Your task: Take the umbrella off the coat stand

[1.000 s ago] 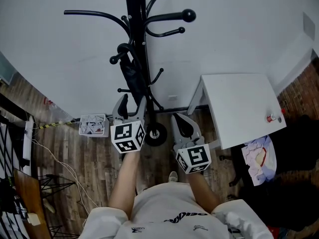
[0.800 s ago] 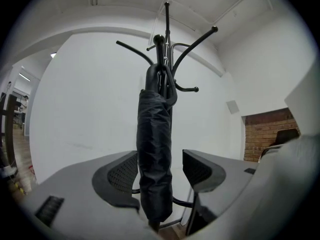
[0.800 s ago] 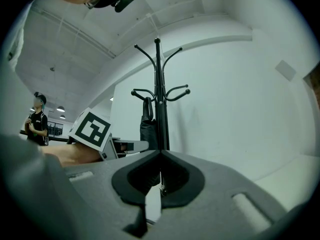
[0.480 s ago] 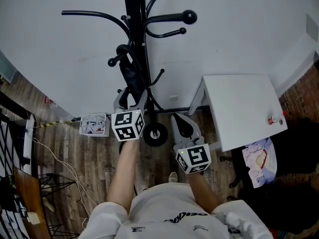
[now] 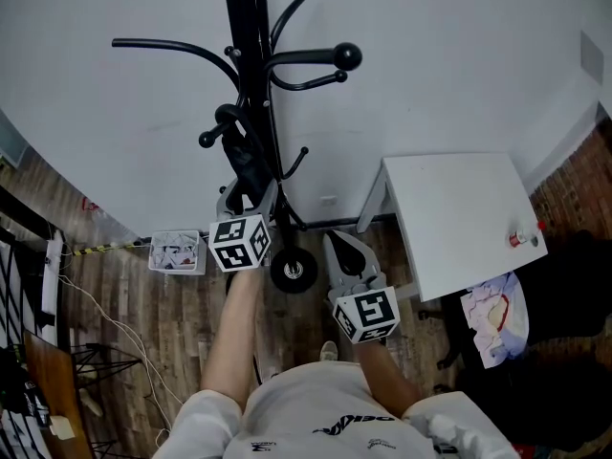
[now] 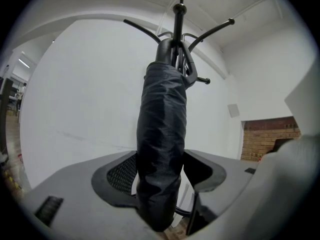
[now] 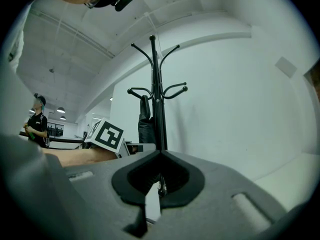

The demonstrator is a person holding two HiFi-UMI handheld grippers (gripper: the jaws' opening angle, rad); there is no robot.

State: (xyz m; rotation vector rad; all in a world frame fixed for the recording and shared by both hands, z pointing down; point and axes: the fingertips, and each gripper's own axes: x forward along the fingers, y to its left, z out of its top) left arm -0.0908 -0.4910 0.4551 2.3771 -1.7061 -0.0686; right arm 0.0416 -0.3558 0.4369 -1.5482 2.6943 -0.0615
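A folded black umbrella (image 5: 247,161) hangs by its handle from a lower hook of the black coat stand (image 5: 251,46), close to the pole. My left gripper (image 5: 247,197) points level at it, open, a jaw on each side of the umbrella's lower body. In the left gripper view the umbrella (image 6: 161,149) fills the gap between the jaws, and the coat stand (image 6: 177,14) rises behind it. My right gripper (image 5: 342,249) hangs back to the right, shut on nothing. The right gripper view shows the coat stand (image 7: 157,84) and the umbrella (image 7: 145,126) farther off, past my right gripper (image 7: 160,156).
A white table (image 5: 459,208) stands right of the stand against the white wall. A small basket of papers (image 5: 178,250) sits on the wooden floor to the left. The stand's round base (image 5: 294,269) is below my hands. Cables run along the floor at left.
My left gripper has moved forward to the umbrella, so its jaws now stand on either side of it. The right gripper has stayed where it was.
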